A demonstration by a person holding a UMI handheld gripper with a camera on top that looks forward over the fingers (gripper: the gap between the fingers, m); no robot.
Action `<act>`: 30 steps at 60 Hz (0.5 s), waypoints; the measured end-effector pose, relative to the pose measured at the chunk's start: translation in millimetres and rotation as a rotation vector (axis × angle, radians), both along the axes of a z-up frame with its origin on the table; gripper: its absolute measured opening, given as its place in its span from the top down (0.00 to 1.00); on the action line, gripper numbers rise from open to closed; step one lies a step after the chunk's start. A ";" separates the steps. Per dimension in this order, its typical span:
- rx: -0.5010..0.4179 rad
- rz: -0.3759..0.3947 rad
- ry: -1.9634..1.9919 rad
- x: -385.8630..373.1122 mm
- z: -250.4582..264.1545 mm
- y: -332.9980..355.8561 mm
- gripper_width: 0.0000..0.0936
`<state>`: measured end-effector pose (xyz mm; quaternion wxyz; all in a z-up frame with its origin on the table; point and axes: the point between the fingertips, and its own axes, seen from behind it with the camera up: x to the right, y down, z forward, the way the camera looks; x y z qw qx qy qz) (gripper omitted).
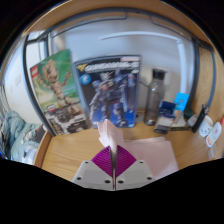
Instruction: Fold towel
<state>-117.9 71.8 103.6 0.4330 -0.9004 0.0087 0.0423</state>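
On the wooden desk (60, 150), boxes stand at the back: a green box (58, 92), then a blue robot box (113, 88). The gripper (113, 168) pinches a pale towel (150, 155), which spreads rightward from its pressed-together fingers.

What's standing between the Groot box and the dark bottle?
The blue robot box, seen in the gripper view; nearer, the tool pinches the towel.

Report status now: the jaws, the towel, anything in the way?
Gripper jaws shut on towel, a pale fold pinched between the purple pads. Towel lies on wooden table. Two toy boxes stand beyond, apart.
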 end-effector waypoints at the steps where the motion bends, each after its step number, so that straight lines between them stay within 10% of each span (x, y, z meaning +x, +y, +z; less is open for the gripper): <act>1: 0.005 -0.015 -0.003 8.0 3.6 -0.5 0.98; 12: 0.020 -0.107 -0.077 122.8 9.7 -0.7 0.96; 24: -0.006 -0.105 -0.215 213.9 -35.2 -6.0 0.46; 30: 0.003 -0.073 -0.164 224.6 -31.0 -16.3 0.43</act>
